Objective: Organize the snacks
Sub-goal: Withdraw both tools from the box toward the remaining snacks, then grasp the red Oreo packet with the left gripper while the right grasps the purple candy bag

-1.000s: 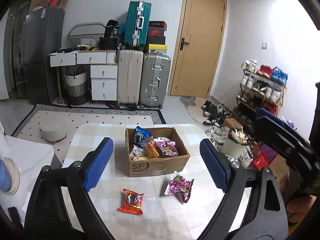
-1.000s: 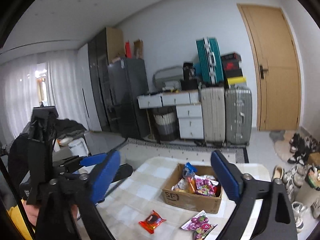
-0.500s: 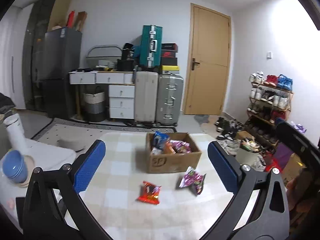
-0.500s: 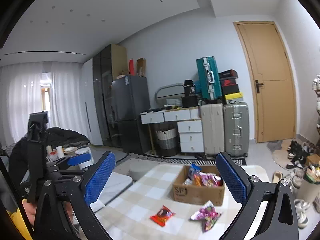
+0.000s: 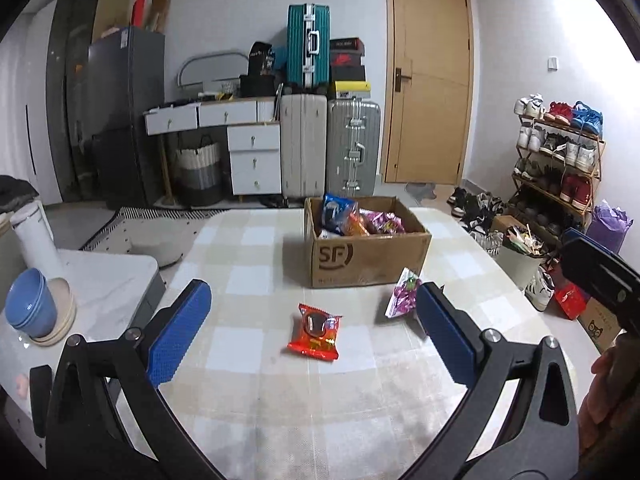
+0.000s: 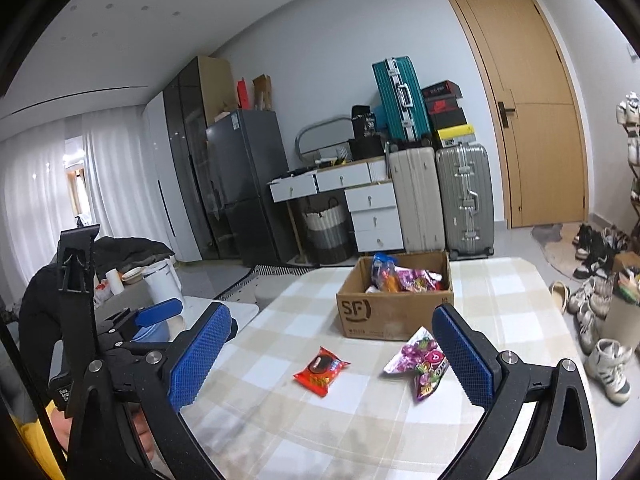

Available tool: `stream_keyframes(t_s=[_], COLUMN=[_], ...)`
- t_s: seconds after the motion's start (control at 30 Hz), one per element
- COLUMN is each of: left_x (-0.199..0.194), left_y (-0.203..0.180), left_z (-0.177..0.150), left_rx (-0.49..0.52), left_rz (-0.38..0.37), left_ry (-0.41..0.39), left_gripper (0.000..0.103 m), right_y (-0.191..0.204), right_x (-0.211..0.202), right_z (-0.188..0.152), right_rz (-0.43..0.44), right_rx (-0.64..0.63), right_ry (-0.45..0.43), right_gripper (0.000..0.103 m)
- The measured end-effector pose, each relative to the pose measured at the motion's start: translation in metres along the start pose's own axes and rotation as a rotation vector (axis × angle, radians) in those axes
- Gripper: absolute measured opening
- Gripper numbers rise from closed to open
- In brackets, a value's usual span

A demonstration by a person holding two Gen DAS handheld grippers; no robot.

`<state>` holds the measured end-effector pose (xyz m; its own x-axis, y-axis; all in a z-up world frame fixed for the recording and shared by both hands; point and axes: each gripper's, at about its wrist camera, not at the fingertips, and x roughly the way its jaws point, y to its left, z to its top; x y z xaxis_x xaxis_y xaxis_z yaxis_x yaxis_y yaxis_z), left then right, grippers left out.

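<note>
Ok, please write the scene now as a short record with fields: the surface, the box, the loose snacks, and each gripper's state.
surface: table with a checked cloth
box: cardboard box, open top, several snack packs inside
loose snacks: red packet and purple packet, both flat on the cloth in front of the box
left gripper: open, empty, above the cloth, red packet seen between its fingers
right gripper: open, empty
left to do: two packets not yet in the box

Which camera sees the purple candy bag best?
The right wrist view. There the purple candy bag lies almost wholly in sight on the table, its printed front showing. In the left wrist view the bag is partly hidden behind a blue pad of the left tongs.
</note>
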<state>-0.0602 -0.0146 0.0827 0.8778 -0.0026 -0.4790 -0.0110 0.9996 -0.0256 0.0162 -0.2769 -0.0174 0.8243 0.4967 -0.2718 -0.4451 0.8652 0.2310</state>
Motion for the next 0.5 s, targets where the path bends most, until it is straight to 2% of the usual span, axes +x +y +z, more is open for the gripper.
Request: stream_keyframes(t_s=[0.13,0.17,0.3,0.4,0.5], left_x=[0.034,0.053,0.101,0.133,0.168], left_y=[0.001,0.003,0.01,0.016,0.012], left_z=[0.0,0.009,0.011,-0.001,-0.014], left_rx=[-0.004,-0.006,-0.022,-0.024,0.015], left_rz=[0.008,0.007,0.022,0.016,0.024], left_ry=[0.032,0.041,0.097,0.127,0.152], left_gripper=[0.102,0.102,0.102,0.102,0.102], right_y=[-0.009,-0.01,-0.018,-0.026,-0.038], right_x=[0.013,0.016,0.031,0.046,0.063], right_z=[-0.005,-0.005,-0.015,-0.024,-0.034], right_rz=[0.002,0.003,-0.002,-0.004,-0.017], right_rx=[0.018,0.019,0.021,0.03,0.046], right_ry=[0.014,0.017,0.039,0.066,0.1], right_gripper=[0.102,0.102,0.102,0.102,0.102])
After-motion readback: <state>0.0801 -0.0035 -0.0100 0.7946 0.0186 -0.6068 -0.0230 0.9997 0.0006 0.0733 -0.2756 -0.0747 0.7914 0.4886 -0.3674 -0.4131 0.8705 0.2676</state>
